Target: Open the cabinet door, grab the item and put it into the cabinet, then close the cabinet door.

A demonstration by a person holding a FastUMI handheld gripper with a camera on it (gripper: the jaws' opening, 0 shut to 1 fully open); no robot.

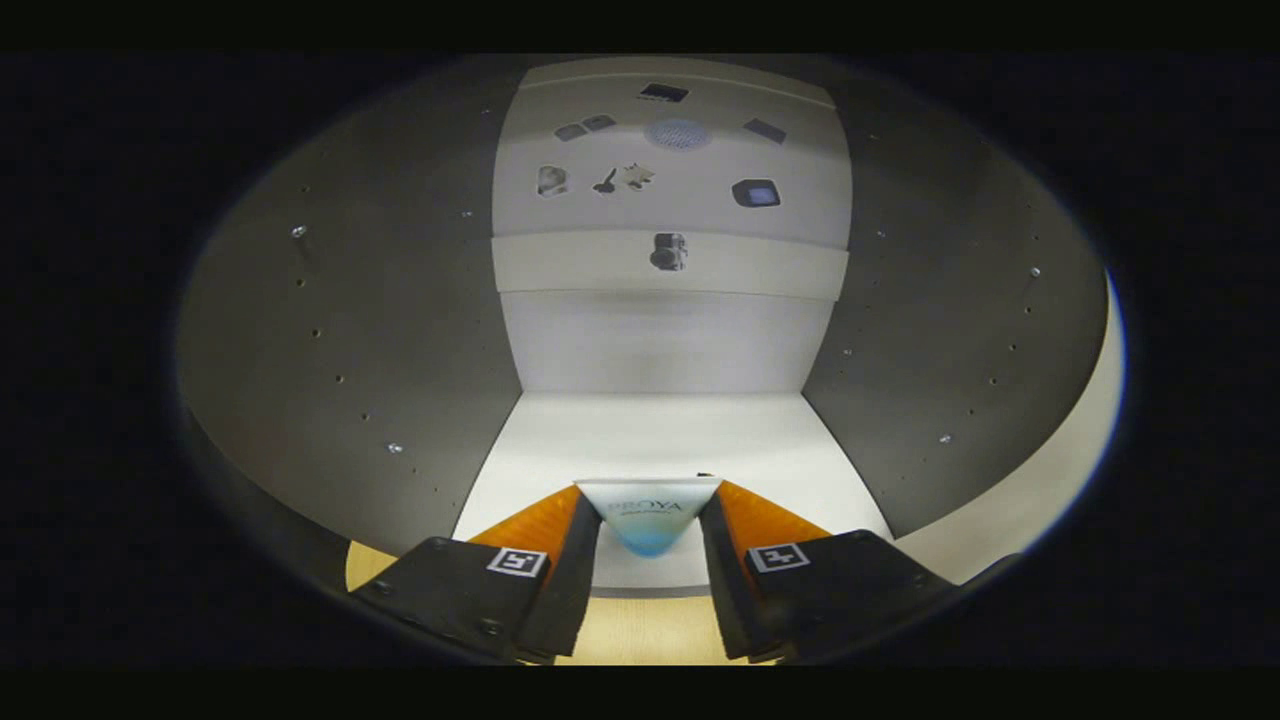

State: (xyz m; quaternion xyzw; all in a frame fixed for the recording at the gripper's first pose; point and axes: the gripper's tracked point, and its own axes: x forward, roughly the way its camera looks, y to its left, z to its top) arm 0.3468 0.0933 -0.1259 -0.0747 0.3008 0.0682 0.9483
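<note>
Between cabinet (400,330) side walls, claw (650,520) pinching tube (648,515); bare shelf floor beyond.

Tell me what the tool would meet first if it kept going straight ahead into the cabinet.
The tool, shut on the white tube, points into the open cabinet. The white floor ahead looks free, so the back wall would likely come first, though depth is hard to judge.

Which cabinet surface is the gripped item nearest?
The white cabinet floor: the white tube with a blue end, clamped in the hand-held gripper, sits at its front edge; the grey side walls stand wider apart.
</note>
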